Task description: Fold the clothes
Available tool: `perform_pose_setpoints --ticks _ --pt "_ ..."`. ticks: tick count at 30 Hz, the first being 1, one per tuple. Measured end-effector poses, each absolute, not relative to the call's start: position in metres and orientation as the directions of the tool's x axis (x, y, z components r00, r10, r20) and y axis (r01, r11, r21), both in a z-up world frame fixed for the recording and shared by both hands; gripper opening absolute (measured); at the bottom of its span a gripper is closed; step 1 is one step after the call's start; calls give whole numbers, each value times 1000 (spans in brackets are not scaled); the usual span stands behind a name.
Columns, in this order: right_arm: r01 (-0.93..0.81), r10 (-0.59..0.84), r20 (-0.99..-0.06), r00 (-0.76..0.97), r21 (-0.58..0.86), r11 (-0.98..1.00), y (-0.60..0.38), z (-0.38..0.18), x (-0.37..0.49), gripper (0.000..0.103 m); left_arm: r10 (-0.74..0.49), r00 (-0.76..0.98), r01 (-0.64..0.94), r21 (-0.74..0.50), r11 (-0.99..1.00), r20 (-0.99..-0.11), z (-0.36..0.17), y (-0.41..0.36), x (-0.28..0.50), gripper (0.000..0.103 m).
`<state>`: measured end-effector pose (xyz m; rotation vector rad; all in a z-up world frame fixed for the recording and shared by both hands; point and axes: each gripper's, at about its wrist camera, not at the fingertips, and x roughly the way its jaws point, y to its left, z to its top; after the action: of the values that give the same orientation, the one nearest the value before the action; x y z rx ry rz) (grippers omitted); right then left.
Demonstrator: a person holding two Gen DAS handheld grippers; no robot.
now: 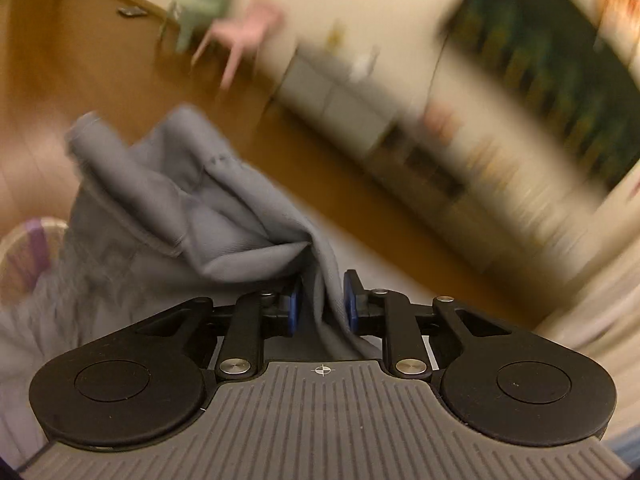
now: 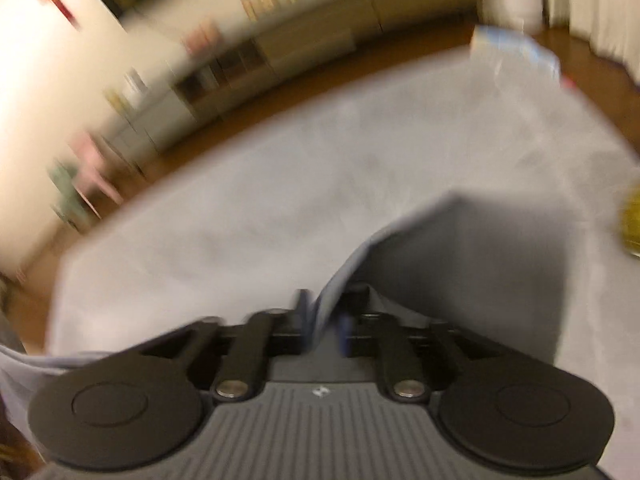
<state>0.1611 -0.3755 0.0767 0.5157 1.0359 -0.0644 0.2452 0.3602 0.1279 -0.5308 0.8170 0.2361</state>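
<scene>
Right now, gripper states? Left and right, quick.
Left gripper: closed on the grey garment.
Right gripper: closed on a grey fabric edge, view blurred.

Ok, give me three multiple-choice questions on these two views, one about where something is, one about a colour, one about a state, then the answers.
1. Where are the small chairs in the left wrist view?
A. On the wooden floor by the wall
B. On the bed
C. Inside a basket

2. What colour is the garment?
A. Red
B. Grey
C. Green

3. What is the left gripper doing?
A. Open, holding nothing
B. Shut on the garment
C. Holding a chair

Answers:
1 A: the pink chair and the green chair stand on the floor.
2 B: the cloth is grey in both views.
3 B: cloth runs between its blue fingers.
</scene>
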Motion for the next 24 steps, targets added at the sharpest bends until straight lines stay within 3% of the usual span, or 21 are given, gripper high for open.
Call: perform_pose_setpoints --ticks 1,2,4,5,7,9,11,14,16,20,24 --pt "313 142 -856 497 329 891 -378 61 184 42 30 596 -431 -288 855 -802 103 358 279 6" --pt "359 73 -866 495 280 890 -386 50 201 40 86 548 -465 -218 858 -832 84 356 299 0" --pt "429 -65 -814 577 234 872 -402 53 204 38 134 601 -472 -215 855 -788 77 357 295 0" --pt "422 -113 -767 631 218 880 -404 60 194 38 141 641 -463 -234 855 -754 76 359 289 9" --pt "390 -163 -695 701 183 902 -396 71 160 46 152 697 -431 -240 870 -701 76 357 273 11" --pt "287 -100 -685 722 165 943 -374 68 124 49 144 743 -404 -267 875 -654 72 360 237 11" --pt "158 -6 -734 679 138 978 -350 45 101 52 93 771 -363 -315 877 -629 62 362 204 12" --pt "130 -43 -822 568 38 991 -334 1 108 50 80 761 -380 -343 859 -644 39 376 172 13" --pt "129 -103 -804 585 -33 991 -336 -7 121 74 118 719 -446 -325 834 -685 25 391 156 12" --pt "226 -189 -780 597 -62 972 -361 -15 139 73 179 740 -536 -408 739 -648 26 431 110 15" --pt "294 -262 -756 600 -96 951 -372 -18 141 71 163 754 -572 -512 641 -637 21 463 70 21"
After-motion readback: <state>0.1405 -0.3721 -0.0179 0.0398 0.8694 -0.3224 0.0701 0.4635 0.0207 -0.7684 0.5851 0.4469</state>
